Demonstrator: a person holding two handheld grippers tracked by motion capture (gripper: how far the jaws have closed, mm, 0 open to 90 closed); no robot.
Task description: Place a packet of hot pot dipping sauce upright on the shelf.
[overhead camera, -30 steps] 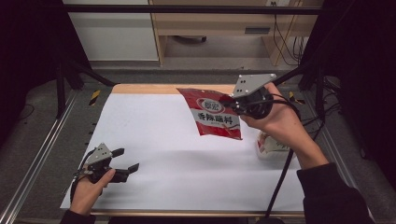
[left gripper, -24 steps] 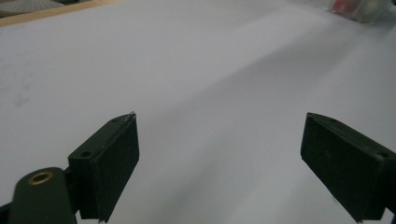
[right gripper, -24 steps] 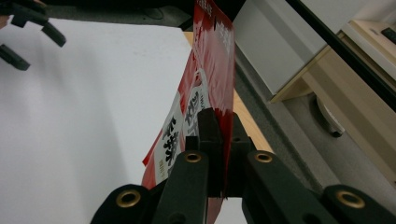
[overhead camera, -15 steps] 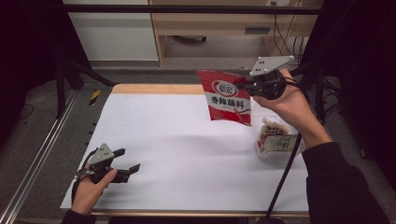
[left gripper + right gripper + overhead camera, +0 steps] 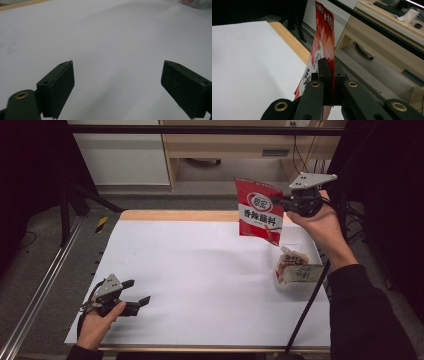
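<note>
High view: red sachet (image 5: 260,215) hanging in the air above the far right part of the white table (image 5: 200,270), clamped at its right edge by the right gripper (image 5: 287,202); long axis near upright, tilted, printed face toward the camera, lower end just above a clear packet of snacks (image 5: 295,272) lying near the table's right edge. Left gripper (image 5: 135,297) low at the near left corner, jaws apart over bare sheet, nothing between them. Wide open room across the table's middle; wooden strip (image 5: 175,215) along the far edge, metal rail (image 5: 35,295) off to the left.

Left gripper view: both black jaws spread wide, plain white surface between and ahead; a glimpse of the clear packet (image 5: 197,3) at the top right corner.

Right gripper view: jaws pressed together on the red sachet (image 5: 324,32), seen edge-on here, rising straight up from the pads; table's far edge and wooden strip (image 5: 292,42) just left of it, floor and a desk (image 5: 387,22) beyond.
</note>
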